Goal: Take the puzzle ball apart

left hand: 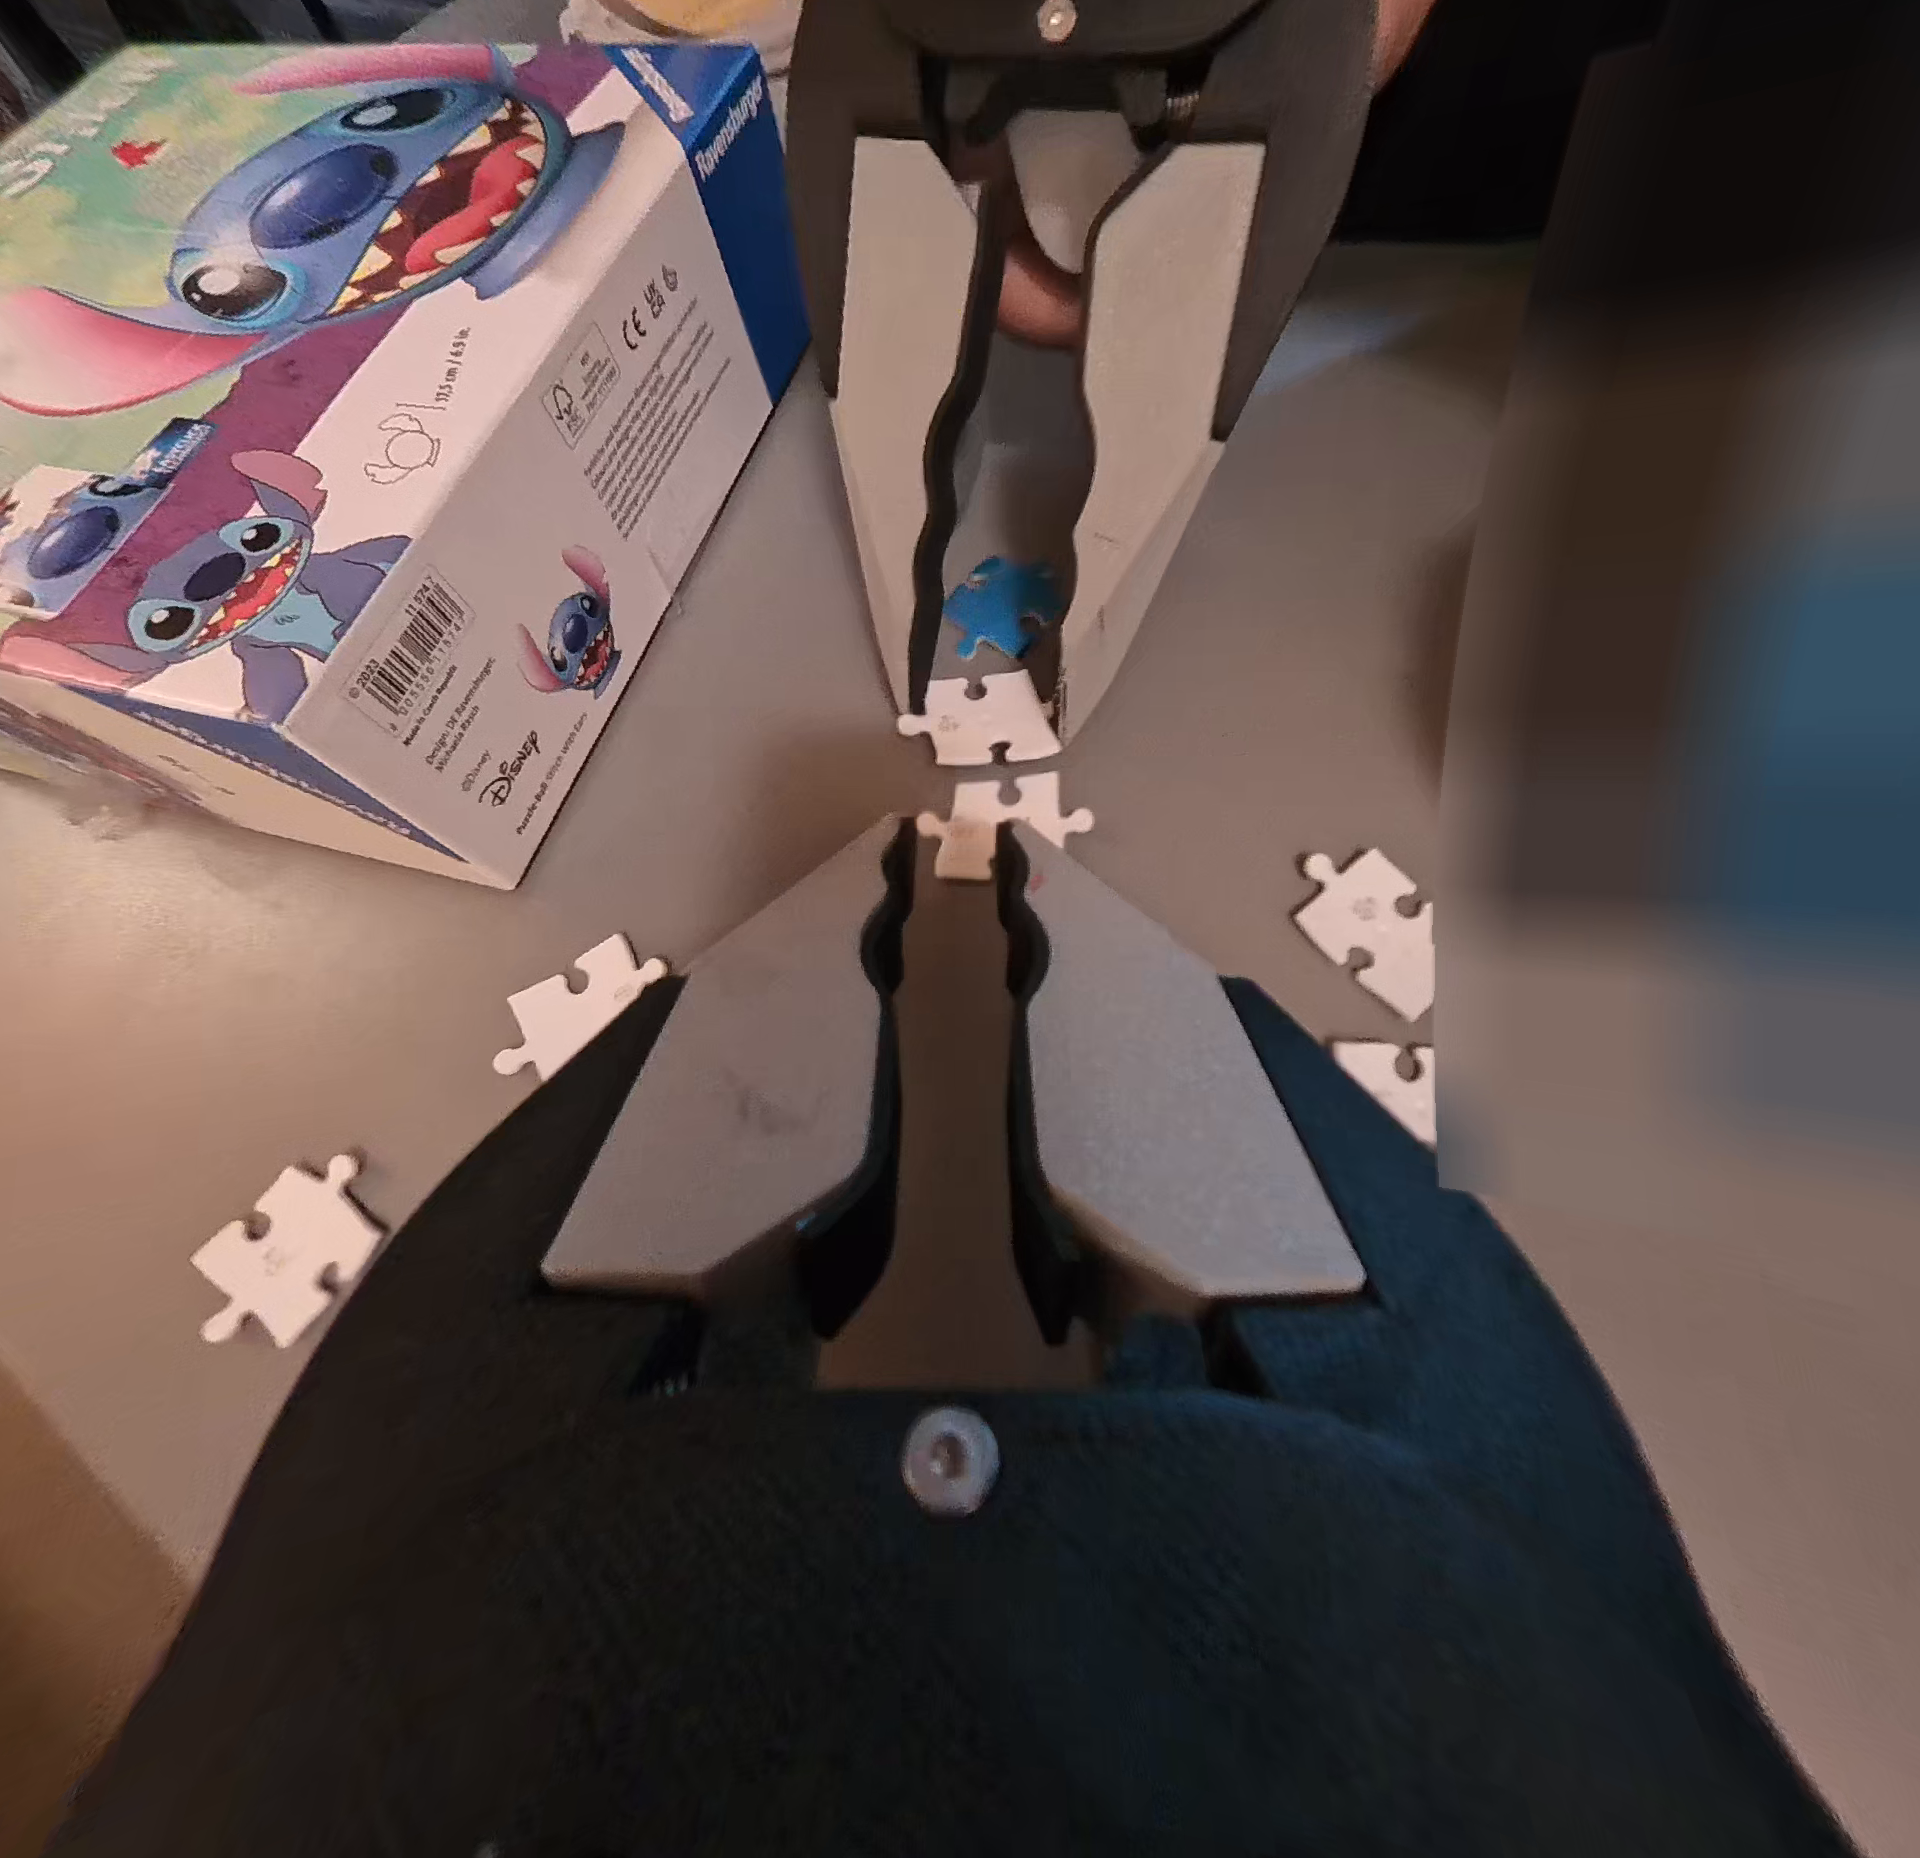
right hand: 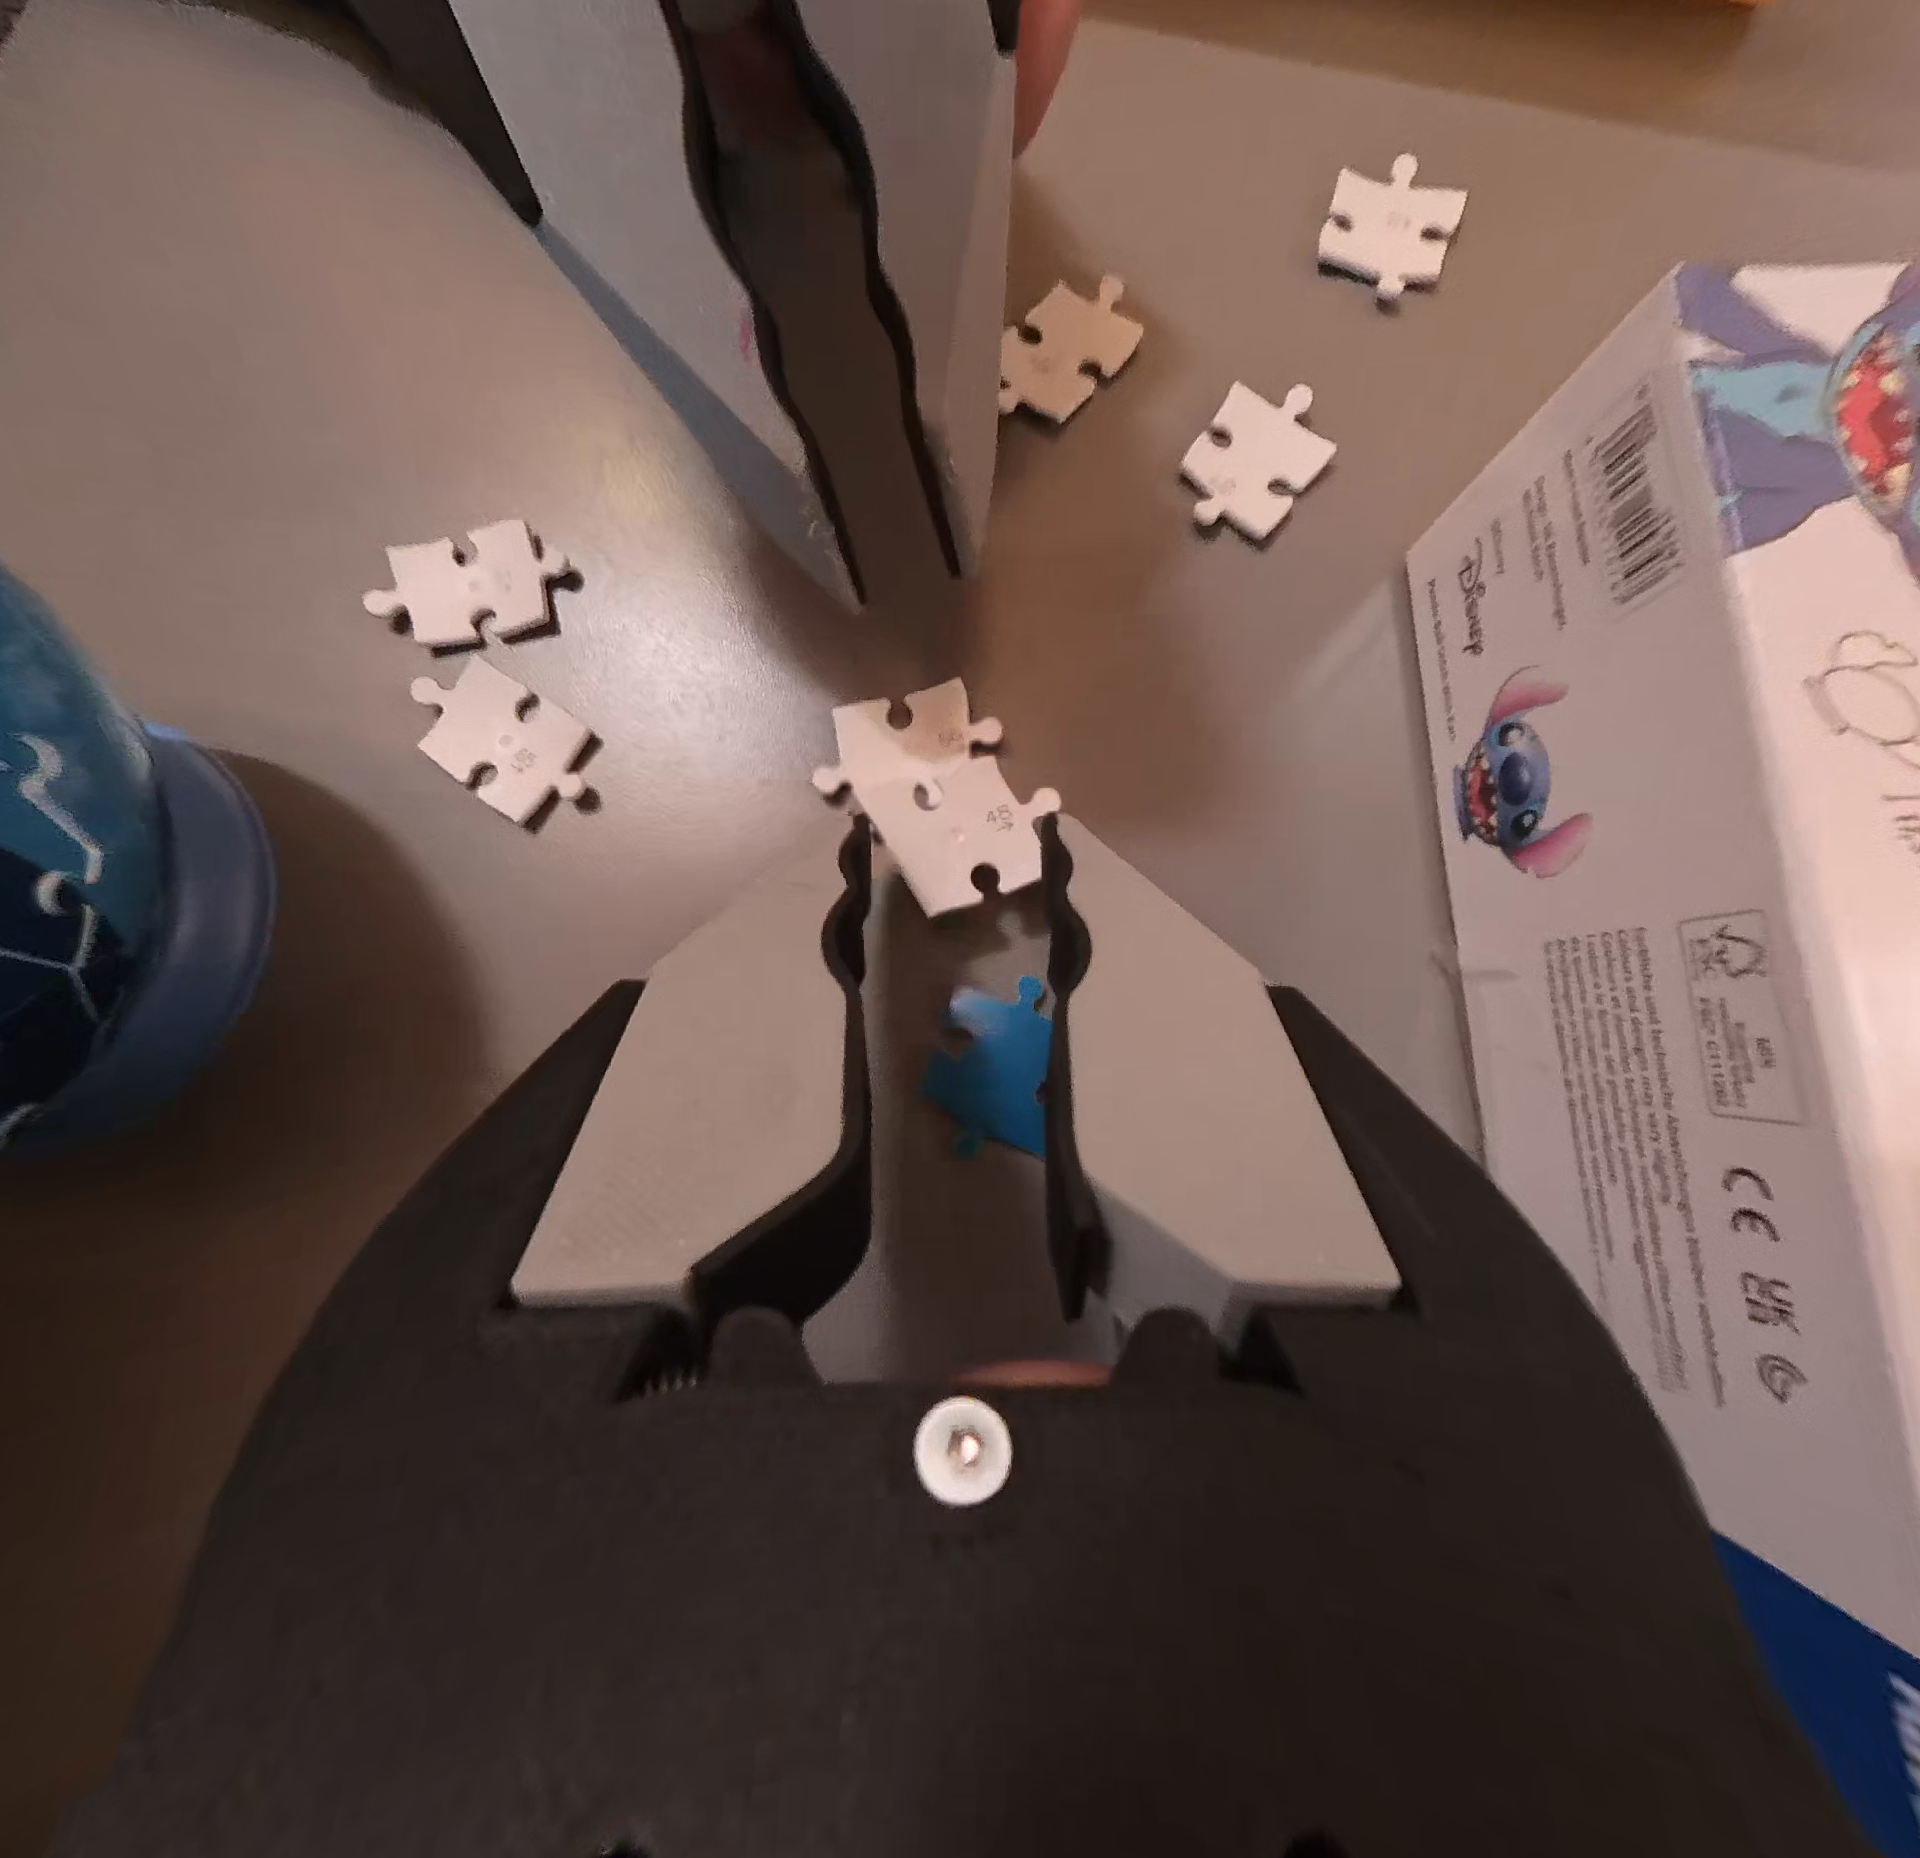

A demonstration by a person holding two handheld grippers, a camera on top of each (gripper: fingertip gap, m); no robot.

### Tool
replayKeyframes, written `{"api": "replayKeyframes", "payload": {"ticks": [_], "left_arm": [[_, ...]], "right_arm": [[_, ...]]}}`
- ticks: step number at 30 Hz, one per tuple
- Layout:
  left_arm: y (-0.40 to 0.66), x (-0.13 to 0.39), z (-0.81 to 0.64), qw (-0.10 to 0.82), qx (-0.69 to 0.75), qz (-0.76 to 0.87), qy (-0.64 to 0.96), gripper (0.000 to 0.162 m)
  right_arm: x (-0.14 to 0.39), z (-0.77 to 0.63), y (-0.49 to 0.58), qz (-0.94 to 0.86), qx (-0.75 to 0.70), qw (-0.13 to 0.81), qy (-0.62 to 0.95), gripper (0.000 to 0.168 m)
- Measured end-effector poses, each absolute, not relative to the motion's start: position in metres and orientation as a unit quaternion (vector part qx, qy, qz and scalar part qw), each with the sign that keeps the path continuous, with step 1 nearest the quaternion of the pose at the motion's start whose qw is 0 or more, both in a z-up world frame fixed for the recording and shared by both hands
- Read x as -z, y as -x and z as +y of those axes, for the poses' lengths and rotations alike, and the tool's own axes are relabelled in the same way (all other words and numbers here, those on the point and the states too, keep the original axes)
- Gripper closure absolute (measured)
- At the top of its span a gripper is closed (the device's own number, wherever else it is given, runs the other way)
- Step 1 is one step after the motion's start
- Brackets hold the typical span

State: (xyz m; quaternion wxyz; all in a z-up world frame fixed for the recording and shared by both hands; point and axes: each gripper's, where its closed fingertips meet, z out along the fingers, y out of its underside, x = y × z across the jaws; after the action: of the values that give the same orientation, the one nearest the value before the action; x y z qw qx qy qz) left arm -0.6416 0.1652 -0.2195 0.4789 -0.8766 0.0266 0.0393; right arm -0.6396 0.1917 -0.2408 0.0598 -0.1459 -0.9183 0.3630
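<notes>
Above the grey bench (left hand: 1299,561), two black-and-grey grippers meet tip to tip. Left gripper (left hand: 961,842) fingers are clenched on one white puzzle piece (left hand: 987,821); right gripper (right hand: 951,842) fingers grasp the adjoining white piece (right hand: 966,852); in the left wrist view the two pieces look just parted. Loose white pieces (right hand: 1257,463) and a blue piece (right hand: 992,1070) lie scattered around. A printed cardboard box (left hand: 436,458) flanks them. Remaining blue puzzle ball (right hand: 73,873) stands aside.

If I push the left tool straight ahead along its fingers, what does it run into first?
The left tool grips a white puzzle piece; straight ahead is the second white piece held by the right tool. The pieces look nearly touching, though depth is unclear.
</notes>
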Motion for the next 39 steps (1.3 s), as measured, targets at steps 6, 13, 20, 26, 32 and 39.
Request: {"api": "replayKeyframes", "payload": {"ticks": [6,13,20,26,32,39], "left_arm": [[0.625,0.196,0.173,0.533,0.108,-0.039,0.838,0.139],[0.628,0.178,0.172,0.56,0.207,-0.106,0.795,0.133],[0.63,0.171,0.172,0.568,0.23,-0.117,0.782,0.158],[0.616,0.157,0.17,0.575,0.106,0.007,0.811,0.162],[0.594,0.124,0.179,0.611,-0.034,0.095,0.785,0.162],[0.569,0.085,0.176,0.684,-0.029,0.068,0.726,0.162]], "right_arm": [[0.201,0.175,0.64,-0.9,-0.396,0.145,0.114,0.139],[0.186,0.169,0.637,-0.893,-0.36,0.26,0.068,0.139],[0.173,0.158,0.63,-0.879,-0.378,0.284,0.06,0.139],[0.132,0.167,0.614,-0.846,-0.466,0.235,0.112,0.159],[0.113,0.167,0.589,-0.834,-0.499,0.194,0.132,0.168],[0.097,0.166,0.563,-0.833,-0.501,0.204,0.114,0.168]]}}
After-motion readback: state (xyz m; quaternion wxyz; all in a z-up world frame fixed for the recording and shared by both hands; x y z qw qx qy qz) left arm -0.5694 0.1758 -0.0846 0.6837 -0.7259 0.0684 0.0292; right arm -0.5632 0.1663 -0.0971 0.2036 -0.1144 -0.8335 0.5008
